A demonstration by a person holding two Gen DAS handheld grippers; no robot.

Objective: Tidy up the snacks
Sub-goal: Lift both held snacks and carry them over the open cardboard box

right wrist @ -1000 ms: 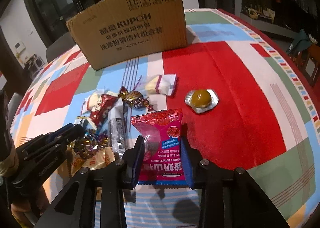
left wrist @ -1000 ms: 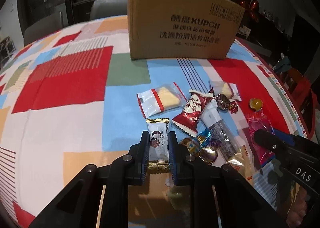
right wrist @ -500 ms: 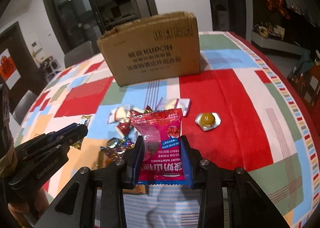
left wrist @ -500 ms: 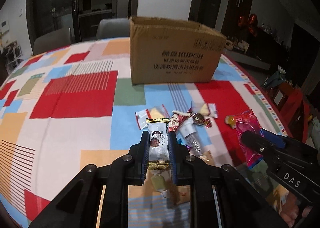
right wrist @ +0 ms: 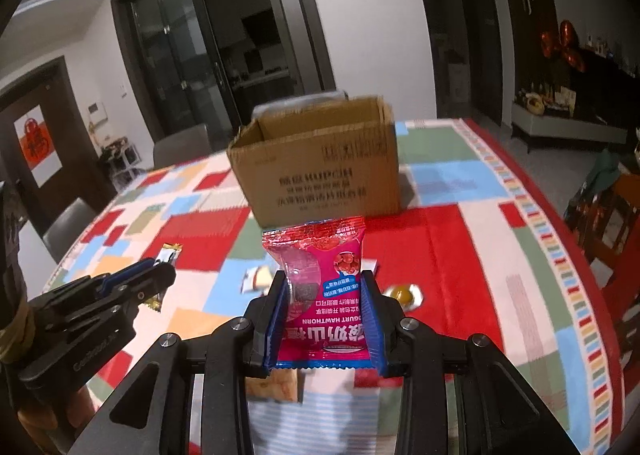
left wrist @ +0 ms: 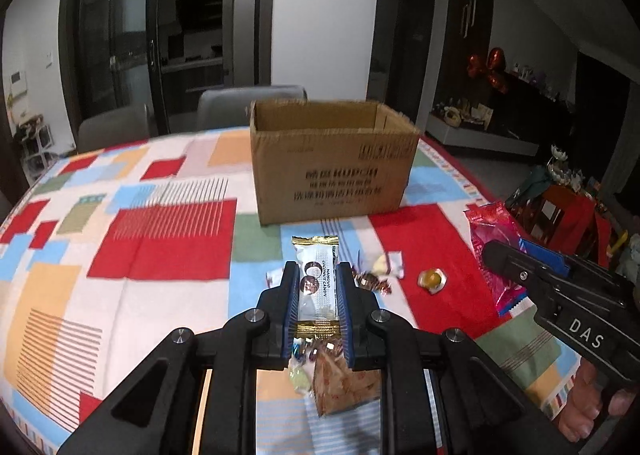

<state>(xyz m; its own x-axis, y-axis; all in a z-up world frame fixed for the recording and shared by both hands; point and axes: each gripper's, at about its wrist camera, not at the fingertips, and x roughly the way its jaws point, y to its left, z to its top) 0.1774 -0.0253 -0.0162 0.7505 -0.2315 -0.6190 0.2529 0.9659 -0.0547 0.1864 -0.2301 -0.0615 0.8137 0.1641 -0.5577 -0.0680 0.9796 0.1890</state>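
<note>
My left gripper [left wrist: 318, 287]: clamped on a white candy bar [left wrist: 316, 279]
My right gripper [right wrist: 324, 319]: clamped on a pink hawthorn packet [right wrist: 326, 287]
Cardboard box [left wrist: 332, 163]: upper centre, open, on the worktop [left wrist: 168, 239]

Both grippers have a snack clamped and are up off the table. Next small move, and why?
Probably carry both forward over the open cardboard box before releasing. The left gripper is shut on the white candy bar, the right gripper on the pink hawthorn packet, and the box stands open-topped just beyond both, with other snacks on the tablecloth between.
</note>
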